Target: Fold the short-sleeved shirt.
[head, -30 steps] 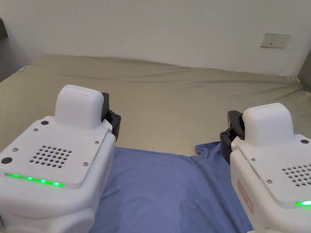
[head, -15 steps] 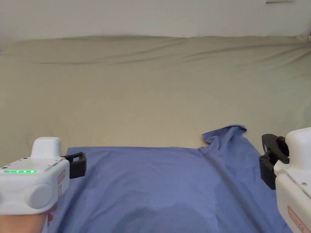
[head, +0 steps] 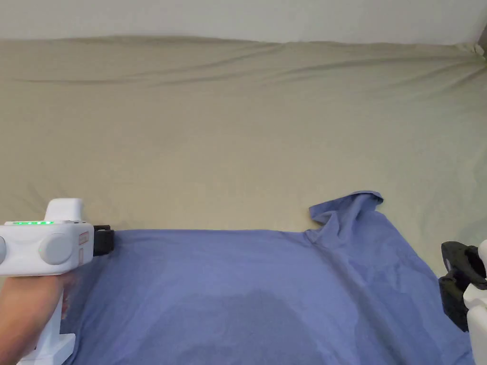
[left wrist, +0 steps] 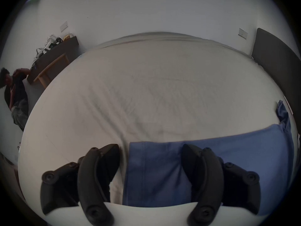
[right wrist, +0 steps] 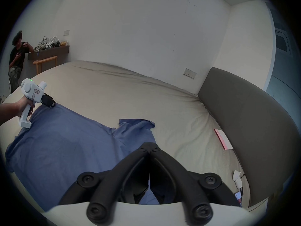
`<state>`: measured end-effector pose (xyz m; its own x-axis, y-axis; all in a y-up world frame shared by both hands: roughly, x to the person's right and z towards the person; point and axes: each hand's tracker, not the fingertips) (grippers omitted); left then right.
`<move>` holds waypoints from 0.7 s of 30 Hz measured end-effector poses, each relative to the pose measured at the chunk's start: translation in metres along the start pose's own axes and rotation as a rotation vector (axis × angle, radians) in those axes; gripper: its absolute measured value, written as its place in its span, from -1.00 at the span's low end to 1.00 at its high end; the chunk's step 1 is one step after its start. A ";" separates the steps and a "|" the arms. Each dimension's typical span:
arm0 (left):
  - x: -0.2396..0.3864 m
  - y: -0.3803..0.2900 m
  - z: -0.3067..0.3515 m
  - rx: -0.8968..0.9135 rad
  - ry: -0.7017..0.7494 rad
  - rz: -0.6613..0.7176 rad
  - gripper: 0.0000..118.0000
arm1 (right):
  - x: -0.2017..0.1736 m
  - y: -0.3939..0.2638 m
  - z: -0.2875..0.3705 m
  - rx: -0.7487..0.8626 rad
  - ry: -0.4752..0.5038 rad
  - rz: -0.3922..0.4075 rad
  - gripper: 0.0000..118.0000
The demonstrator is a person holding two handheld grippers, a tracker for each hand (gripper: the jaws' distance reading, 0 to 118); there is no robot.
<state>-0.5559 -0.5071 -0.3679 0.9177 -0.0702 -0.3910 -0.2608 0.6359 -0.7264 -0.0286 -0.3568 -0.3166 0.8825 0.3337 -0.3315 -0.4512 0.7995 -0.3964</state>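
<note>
**A:** So what can't you see here? The blue shirt gets cut off at the bottom of the head view, so the near half is anyone's guess. The right gripper is barely poking in at the right edge there too.

**B:** Yeah, and in the right gripper view its own jaws cover part of the cloth. The tips meet with nothing pinched between them as far as I can see, just hanging over the shirt's right side. There's a bit of blue lower down between the jaw arms, but I can't tell if it's touching.

**A:** Which way does the shirt run?

**B:** Spread flat on the beige bed sheet, long axis going left to right across the head view. One short sleeve sticks out toward the far wall, its end curled over.

**A:** Looks?

**B:** Plain blue, mostly smooth, with a darker patch in the middle and a few creases running down from the sleeve.

**A:** Left gripper?

**B:** Jaws wide apart, sitting right at the far left corner of the shirt, one jaw over the sheet and one over the cloth. Not clamped on anything.
</note>
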 end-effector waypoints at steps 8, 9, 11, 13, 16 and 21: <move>0.031 -0.016 0.037 0.030 0.021 -0.157 -1.00 | 0.019 0.004 -0.048 -0.072 0.011 -0.034 -0.97; 0.030 -0.016 0.047 0.024 0.001 -0.115 -1.00 | 0.024 0.005 -0.055 -0.085 0.043 -0.070 -0.97; 0.025 -0.016 0.071 0.090 0.006 -0.156 -1.00 | 0.033 0.009 -0.074 -0.139 0.068 -0.101 -0.96; 0.026 -0.018 0.103 0.157 0.013 -0.202 -1.00 | 0.043 0.010 -0.095 -0.184 0.094 -0.101 -0.45; 0.017 -0.020 0.147 0.227 -0.008 -0.183 -1.00 | 0.052 0.004 -0.139 -0.275 0.116 -0.115 0.56; 0.006 -0.036 0.195 0.310 0.016 -0.169 -1.00 | 0.053 -0.021 -0.209 -0.444 0.075 -0.047 0.56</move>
<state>-0.4820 -0.3808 -0.2336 0.9347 -0.2048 -0.2906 -0.0001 0.8172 -0.5764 -0.0005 -0.4606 -0.5050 0.8985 0.2521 -0.3594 -0.4390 0.5153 -0.7361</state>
